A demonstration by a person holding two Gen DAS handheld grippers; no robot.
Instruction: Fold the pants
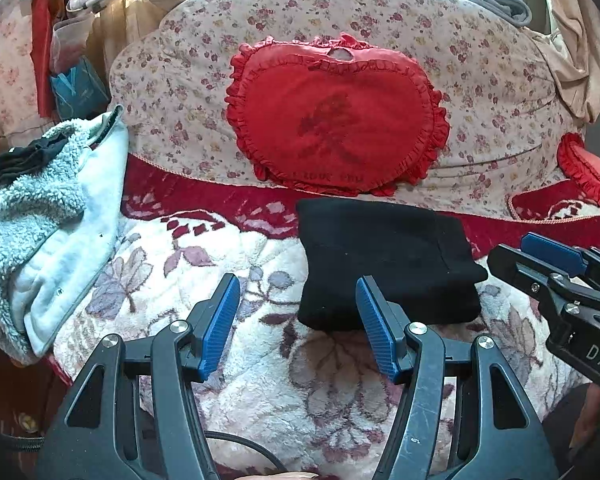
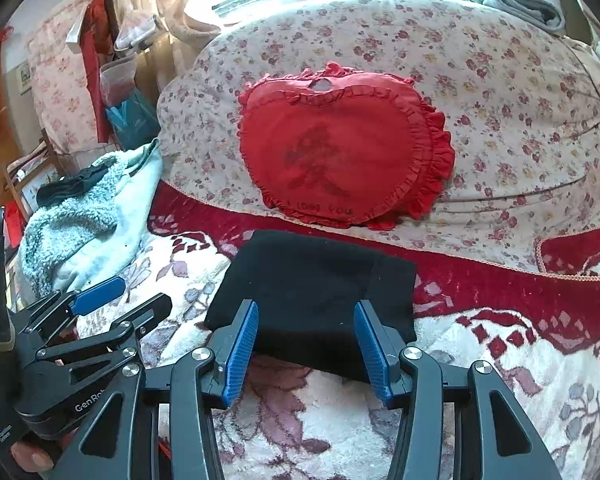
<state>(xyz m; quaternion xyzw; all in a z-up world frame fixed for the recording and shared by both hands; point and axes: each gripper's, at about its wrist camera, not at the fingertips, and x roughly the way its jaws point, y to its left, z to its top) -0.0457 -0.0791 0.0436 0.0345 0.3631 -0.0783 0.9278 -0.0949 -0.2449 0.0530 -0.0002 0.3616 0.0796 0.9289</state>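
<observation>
Now we hold our left gripper point(image 1: 298, 300) and right gripper point(image 2: 306, 326), jaws apart and empty, above the folded black pants point(image 2: 316, 280) on the blanket point(image 2: 480, 360).

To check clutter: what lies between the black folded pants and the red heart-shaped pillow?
Only a strip of red blanket border separates black folded pants from red heart-shaped pillow, in both views.
</observation>
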